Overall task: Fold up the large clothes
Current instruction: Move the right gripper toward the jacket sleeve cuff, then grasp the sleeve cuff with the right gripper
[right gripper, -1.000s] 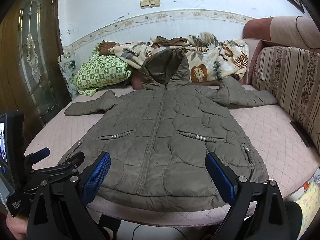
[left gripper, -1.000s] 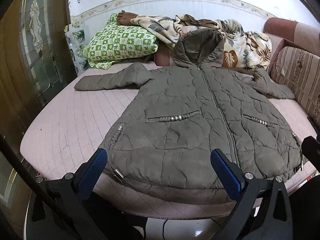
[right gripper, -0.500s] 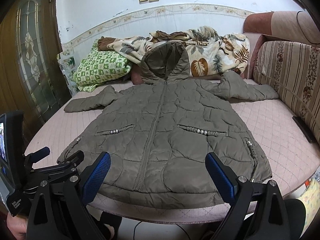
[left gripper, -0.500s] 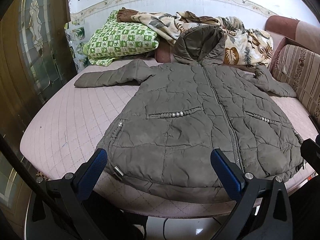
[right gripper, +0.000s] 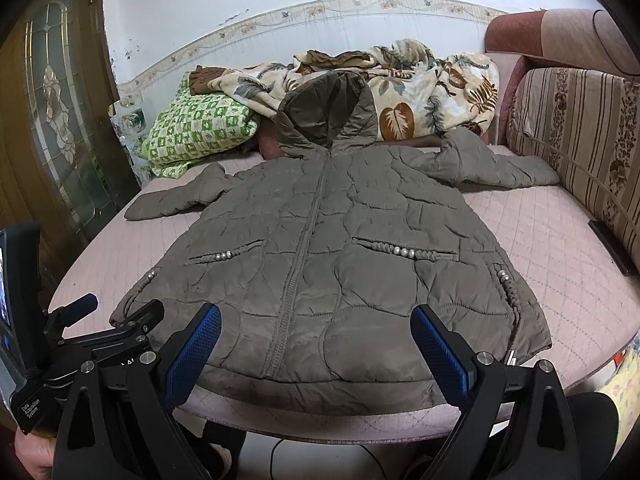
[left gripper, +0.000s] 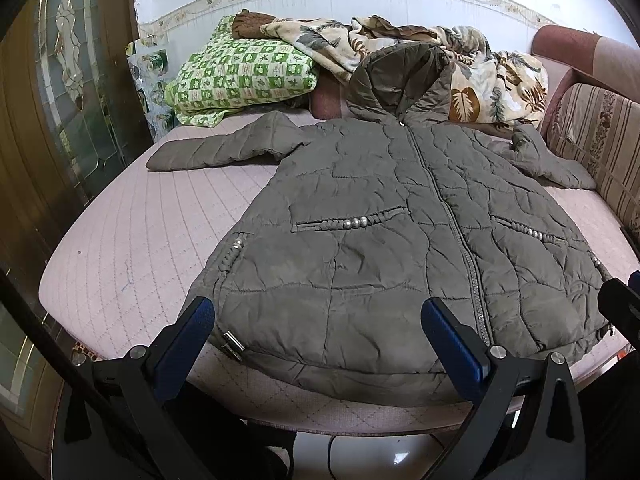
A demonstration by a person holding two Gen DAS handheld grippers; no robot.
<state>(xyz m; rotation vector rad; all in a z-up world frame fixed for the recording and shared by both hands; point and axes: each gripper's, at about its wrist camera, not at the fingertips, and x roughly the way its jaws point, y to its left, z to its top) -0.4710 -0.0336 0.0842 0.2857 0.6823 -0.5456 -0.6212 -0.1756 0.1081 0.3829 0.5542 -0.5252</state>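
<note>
A large olive-grey quilted hooded jacket (left gripper: 380, 236) lies flat, front up and zipped, on a pink quilted bed (left gripper: 132, 240), sleeves spread to both sides, hood toward the wall. It also shows in the right wrist view (right gripper: 320, 256). My left gripper (left gripper: 316, 336) is open and empty, hovering just above the jacket's hem near its left corner. My right gripper (right gripper: 316, 344) is open and empty above the hem near the middle. The left gripper (right gripper: 80, 320) shows at the lower left of the right wrist view.
A green checked pillow (left gripper: 240, 76) and a leaf-print blanket (left gripper: 480, 80) lie at the head of the bed. A striped sofa back (right gripper: 580, 128) borders the right side. A glass-panelled wooden door (left gripper: 60, 100) stands at the left. A dark flat object (right gripper: 612, 246) lies by the sofa.
Both grippers have moved forward and a little lower toward the jacket's hem; the jacket looms larger in both views. The jacket has not moved and both grippers stay open.
</note>
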